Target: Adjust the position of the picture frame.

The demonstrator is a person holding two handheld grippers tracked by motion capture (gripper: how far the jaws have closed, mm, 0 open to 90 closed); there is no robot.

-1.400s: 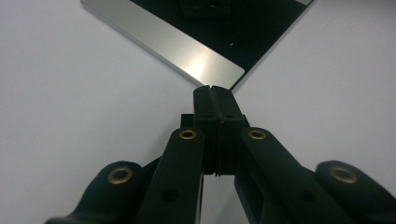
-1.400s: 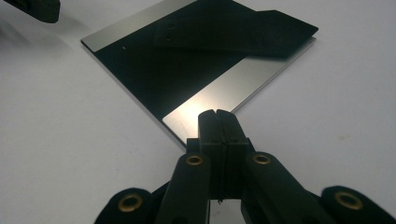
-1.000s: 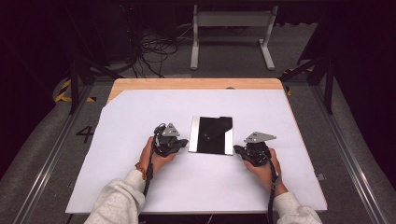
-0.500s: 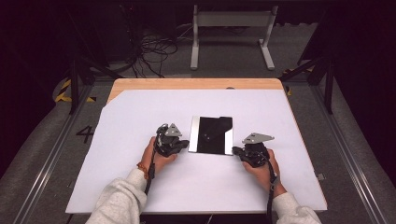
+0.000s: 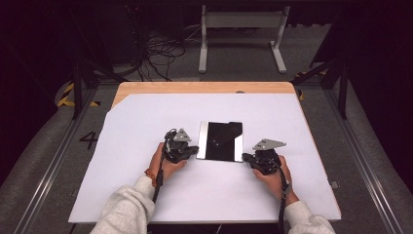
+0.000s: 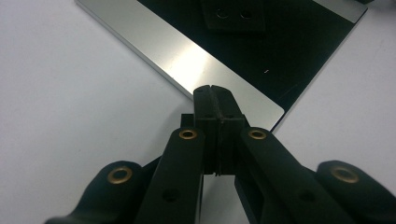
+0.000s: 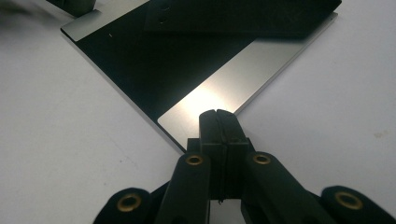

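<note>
Left gripper (image 6: 215, 91): jaws are seen pressed fully together, pad against pad, with nothing between them. Their tip is placed over the silver strip of a flat plate (image 6: 261, 51), near one of its corners; whether the tip touches the metal cannot be told. Beyond the strip, a glossy black face of the plate is seen, with dark reflections in it.

Right gripper (image 7: 218, 116): jaws likewise drawn flush together, nothing gripped. The tip is set at the silver strip on the opposite end of the plate (image 7: 187, 60), close to a corner; contact cannot be judged.

In the high view the left gripper (image 5: 190, 149) is held just beside the plate's (image 5: 220, 141) left edge, the right gripper (image 5: 249, 157) at its near right corner, so the plate lies between the two. Each gripper is held in a hand, with light grey sleeves behind. The plate lies flat on a white sheet (image 5: 146, 122) covering a wooden table (image 5: 195, 87)
</note>
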